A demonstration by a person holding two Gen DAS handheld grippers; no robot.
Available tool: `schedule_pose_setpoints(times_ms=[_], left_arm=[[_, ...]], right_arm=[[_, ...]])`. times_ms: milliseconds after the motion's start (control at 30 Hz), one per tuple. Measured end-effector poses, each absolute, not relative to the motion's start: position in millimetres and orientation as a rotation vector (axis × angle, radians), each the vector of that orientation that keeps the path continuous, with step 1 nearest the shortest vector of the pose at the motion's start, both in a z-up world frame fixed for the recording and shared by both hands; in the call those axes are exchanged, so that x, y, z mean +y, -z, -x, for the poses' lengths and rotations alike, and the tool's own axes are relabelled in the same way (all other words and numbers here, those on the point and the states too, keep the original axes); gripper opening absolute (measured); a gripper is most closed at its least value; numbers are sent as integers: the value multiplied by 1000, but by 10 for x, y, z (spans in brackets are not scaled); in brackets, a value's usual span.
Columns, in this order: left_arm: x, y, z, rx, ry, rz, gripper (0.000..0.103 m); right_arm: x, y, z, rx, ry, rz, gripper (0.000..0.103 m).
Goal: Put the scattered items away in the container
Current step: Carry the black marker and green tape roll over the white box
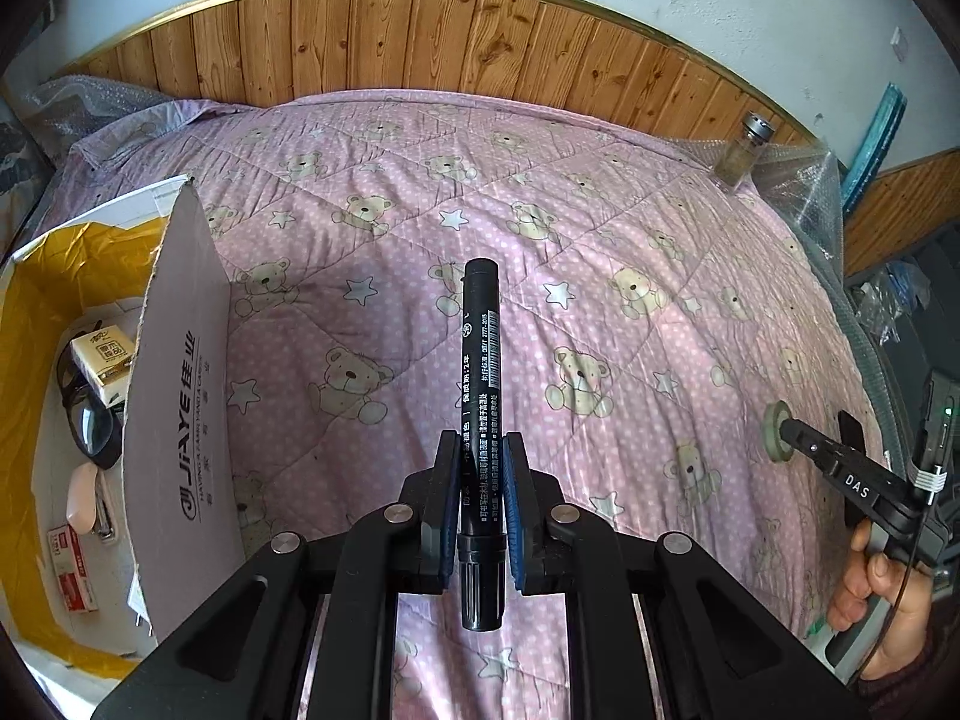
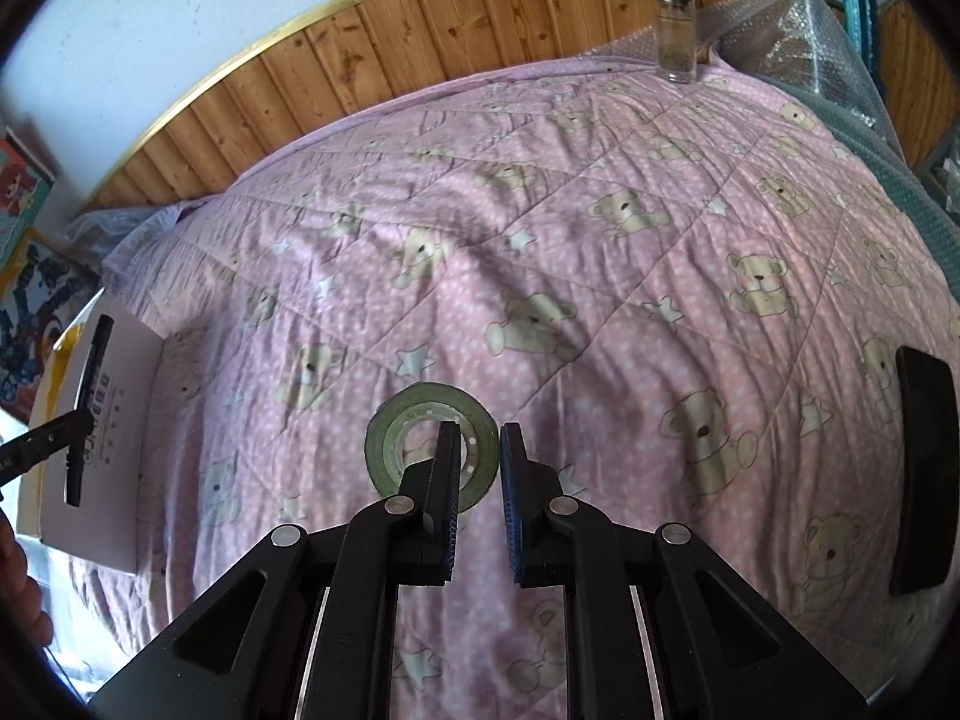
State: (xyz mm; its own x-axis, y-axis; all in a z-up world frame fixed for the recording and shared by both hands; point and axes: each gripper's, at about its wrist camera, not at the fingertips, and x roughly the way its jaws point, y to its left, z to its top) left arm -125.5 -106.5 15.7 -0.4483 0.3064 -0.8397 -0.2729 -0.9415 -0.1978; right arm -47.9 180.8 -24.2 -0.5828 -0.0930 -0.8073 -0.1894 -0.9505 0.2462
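My left gripper is shut on a black marker, which sticks out forward above the pink bear quilt. The right wrist view shows the same marker in front of the box flap. The cardboard box, lined in yellow, stands to the left of that gripper with its flap raised. A green tape roll lies flat on the quilt. My right gripper has one finger inside the roll's hole and one outside, shut on its right rim. From the left wrist view the roll sits at that gripper's tip.
Inside the box lie a tissue pack, dark glasses, a pink item and a small red and white carton. A glass bottle stands at the quilt's far right corner. A flat black object lies at the right edge.
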Motion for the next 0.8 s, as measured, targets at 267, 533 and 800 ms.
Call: schedule_pose_setpoints(times_ms=[267,533,800], left_arm=[[-1114,-350,859,-46,-2428,1340,14],[-1215,-491,532,-29,-2459,1260,14],[-1458,-536,319,-69,-2478,1232,14]], right_arm=[[1355,191,237,429,-2762,1449,13],[930,139,84,367,-2824,1493,13],[395,-13,10,284,-2921,1526,13]])
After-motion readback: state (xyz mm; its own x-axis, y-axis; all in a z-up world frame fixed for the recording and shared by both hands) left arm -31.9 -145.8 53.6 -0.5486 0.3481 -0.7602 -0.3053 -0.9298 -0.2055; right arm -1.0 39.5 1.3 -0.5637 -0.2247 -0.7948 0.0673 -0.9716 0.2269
